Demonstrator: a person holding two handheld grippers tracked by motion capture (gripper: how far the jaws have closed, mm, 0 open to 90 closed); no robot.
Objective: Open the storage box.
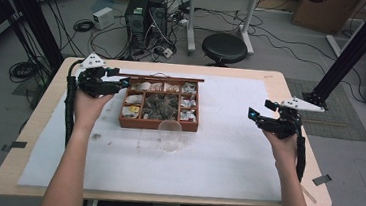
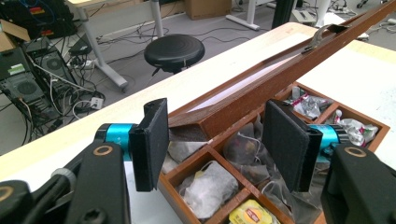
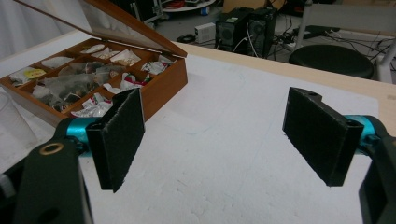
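Only label I can half-read is a yellow tea packet (image 2: 254, 215) at the bottom of the left gripper view, cut off, text too blurry. The wooden tea box (image 1: 158, 123) sits centre frame in the high view, lid (image 2: 289, 70) raised. Left gripper (image 2: 212, 142) is released, jaws straddling the lid's corner without pressing. Right gripper (image 3: 229, 140) gapes empty at right. A clear cup (image 1: 170, 132) blurs against the box front.

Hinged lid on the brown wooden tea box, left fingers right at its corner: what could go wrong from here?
1. The hinged lid of the brown wooden tea box stands only partly raised, its corner between the open left gripper fingers with no pad pressing; it may drop shut.
2. The clear plastic cup stands against the box front; a nudged box could tip it.
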